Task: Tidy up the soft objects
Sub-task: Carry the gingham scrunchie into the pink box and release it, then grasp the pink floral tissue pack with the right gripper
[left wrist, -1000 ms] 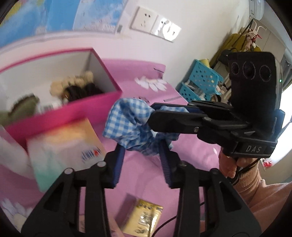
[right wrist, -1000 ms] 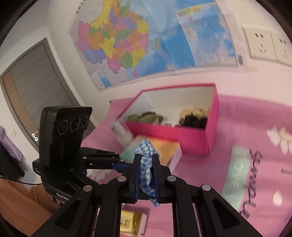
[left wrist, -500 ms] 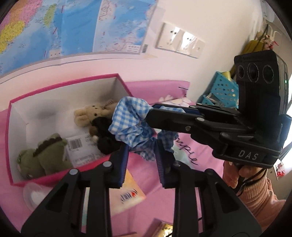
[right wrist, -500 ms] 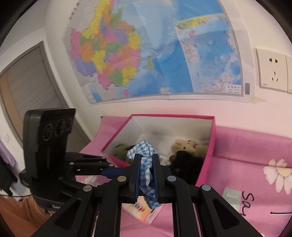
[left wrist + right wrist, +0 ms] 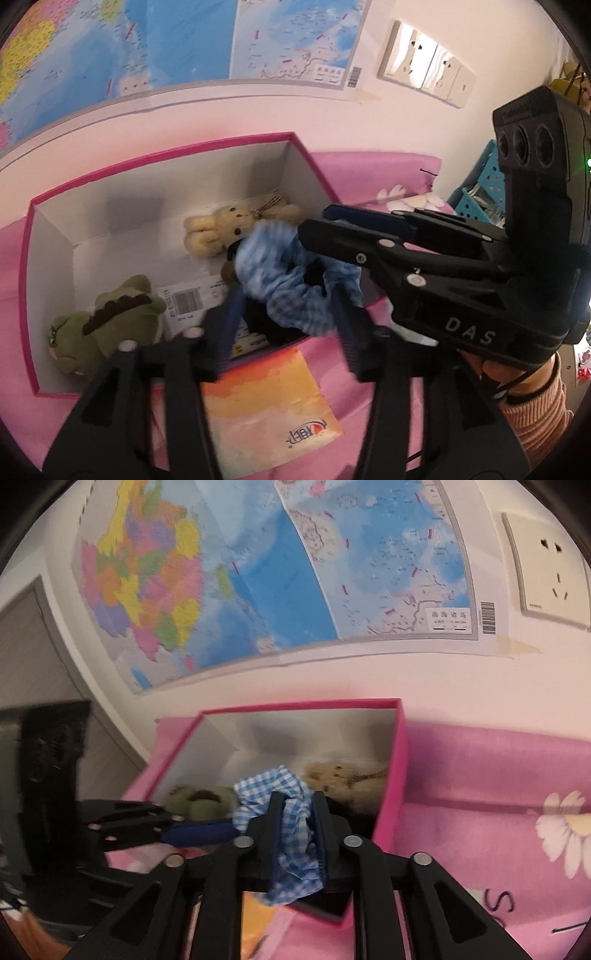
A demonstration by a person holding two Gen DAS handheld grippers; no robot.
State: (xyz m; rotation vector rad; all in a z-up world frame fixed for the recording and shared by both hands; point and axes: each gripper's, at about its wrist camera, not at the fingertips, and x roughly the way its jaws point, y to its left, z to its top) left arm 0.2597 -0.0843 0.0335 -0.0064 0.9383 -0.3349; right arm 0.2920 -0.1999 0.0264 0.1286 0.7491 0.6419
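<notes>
The right gripper (image 5: 297,827) pinches the scrunchie (image 5: 280,797) above the box (image 5: 400,775). The left gripper (image 5: 286,314) is spread. Released early, the scrunchie could snag on its near fingers and miss.

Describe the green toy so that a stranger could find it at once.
Find the pink box under the wall map. The green toy lies in its near left corner, apart from the cream bear at the far right. It alone is olive green, with a dark brown ridge along its back.
</notes>
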